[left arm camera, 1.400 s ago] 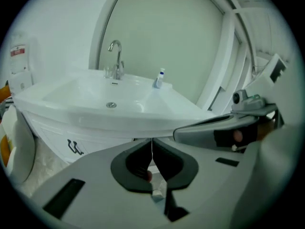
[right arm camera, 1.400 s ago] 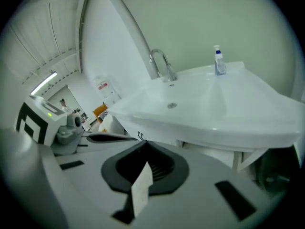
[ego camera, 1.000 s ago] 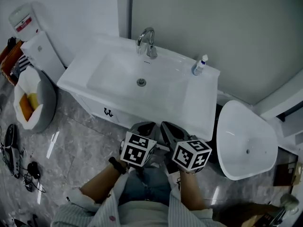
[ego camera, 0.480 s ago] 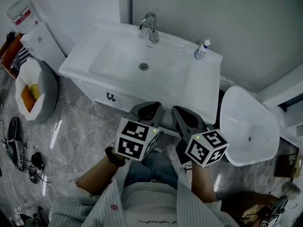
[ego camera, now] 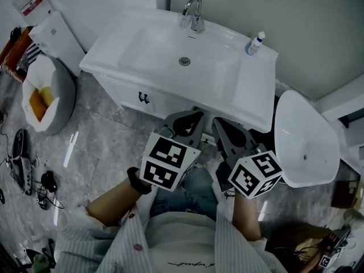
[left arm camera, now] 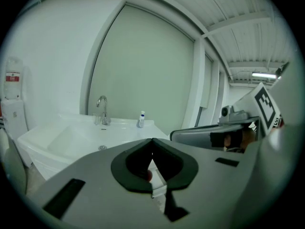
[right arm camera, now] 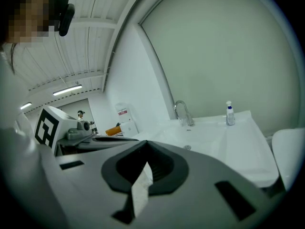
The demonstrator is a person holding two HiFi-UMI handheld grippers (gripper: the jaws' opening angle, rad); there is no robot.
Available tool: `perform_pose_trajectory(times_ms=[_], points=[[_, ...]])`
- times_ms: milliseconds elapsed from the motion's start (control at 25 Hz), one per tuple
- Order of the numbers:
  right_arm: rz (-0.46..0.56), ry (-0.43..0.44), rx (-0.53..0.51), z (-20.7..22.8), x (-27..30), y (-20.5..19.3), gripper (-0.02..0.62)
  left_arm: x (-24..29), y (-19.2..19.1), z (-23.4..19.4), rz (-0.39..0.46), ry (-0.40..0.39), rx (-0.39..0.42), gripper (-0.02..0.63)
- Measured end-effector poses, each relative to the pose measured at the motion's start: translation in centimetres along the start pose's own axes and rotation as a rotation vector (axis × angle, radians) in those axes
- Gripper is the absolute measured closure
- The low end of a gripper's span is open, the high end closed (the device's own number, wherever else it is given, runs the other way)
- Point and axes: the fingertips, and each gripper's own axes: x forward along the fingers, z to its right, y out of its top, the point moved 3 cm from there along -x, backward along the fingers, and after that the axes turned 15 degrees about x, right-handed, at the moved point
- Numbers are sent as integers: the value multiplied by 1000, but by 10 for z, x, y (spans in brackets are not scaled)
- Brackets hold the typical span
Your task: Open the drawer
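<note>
The white vanity (ego camera: 250,115) stands under the basin, and its drawer front (ego camera: 122,92) carries a small dark handle (ego camera: 143,98); the front sits flush with the cabinet. Both grippers hang in front of the person's body, short of the vanity's front edge and right of the handle. My left gripper (ego camera: 193,114) is shut with nothing in it, its jaw tips meeting (left arm camera: 152,141). Beside it, my right gripper (ego camera: 219,121) is likewise shut and holds nothing (right arm camera: 145,143). From the gripper views the drawer is hidden; only the basin top (left arm camera: 71,137) shows.
A faucet (ego camera: 195,7) and a small bottle (ego camera: 256,43) stand at the back of the basin. A white toilet (ego camera: 304,141) is close on the right. At the left are a bin with a white liner (ego camera: 42,98), a white box (ego camera: 57,36) and cables on the floor (ego camera: 23,164).
The vanity has slid up and right in the head view, and both grippers sit lower and larger in it. Both stay shut.
</note>
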Motion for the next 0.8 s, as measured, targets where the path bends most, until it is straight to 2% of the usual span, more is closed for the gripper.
perform_pose_trajectory(times_ms=[320, 520, 800], points=[[5, -1, -31, -13, -7, 0, 586, -14, 8, 2, 56, 12, -16, 589], [-8, 9, -55, -15, -8, -1, 588, -21, 16, 4, 94, 19, 6, 589], [-30, 23, -61, -17, -11, -5, 588, -27, 9, 7, 78, 26, 26, 589]])
